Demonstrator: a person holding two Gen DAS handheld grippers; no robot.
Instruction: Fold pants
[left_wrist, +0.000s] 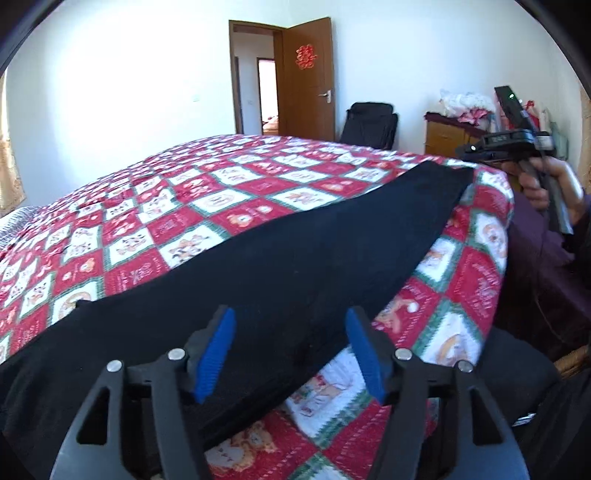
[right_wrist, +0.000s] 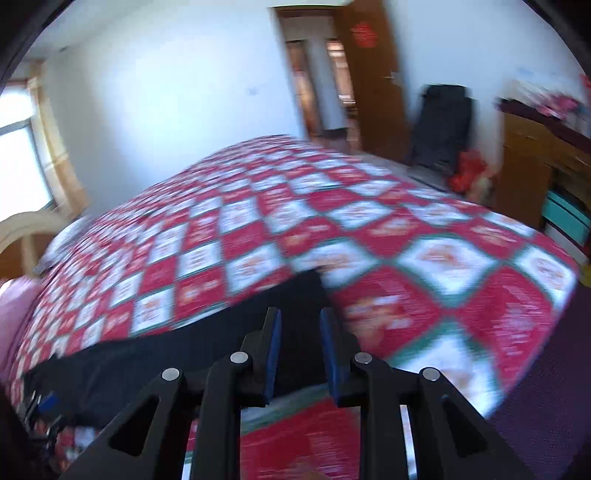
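Left wrist view: left gripper (left_wrist: 290, 354) at bottom centre, blue pads (left_wrist: 216, 354) standing wide apart, nothing pressed between them. Black pants (left_wrist: 280, 254) lie flat on the quilt (left_wrist: 177, 206), folded into one long band that runs from the lower left of the frame to the upper right, narrowing to a square end near the bed's far corner. The near edge of the band passes under and between the open fingers; no pad presses on the cloth.

Quilt: red and white diamond patchwork with green borders, covering the whole bed.

Right gripper (left_wrist: 476, 149) seen from outside at upper right, just past the narrow end of the pants, carried in a hand (left_wrist: 543, 184); a dark sleeve and purple cloth show below it.

Background: white wall, open brown door (left_wrist: 306, 77) with a red paper ornament, black chair (left_wrist: 369, 125), wooden cabinet (left_wrist: 447, 138) with clutter on top.

Right wrist view: blurred by motion. Right gripper (right_wrist: 297, 354) at bottom centre, jaws parted by a narrow gap, no cloth caught between the pads. The end of the pants (right_wrist: 184, 354) lies just beyond and to the left of the fingertips, stretching away toward the lower left. Quilt (right_wrist: 406, 258) fills the middle ground. Window at left, door, chair and cabinet at rear right.
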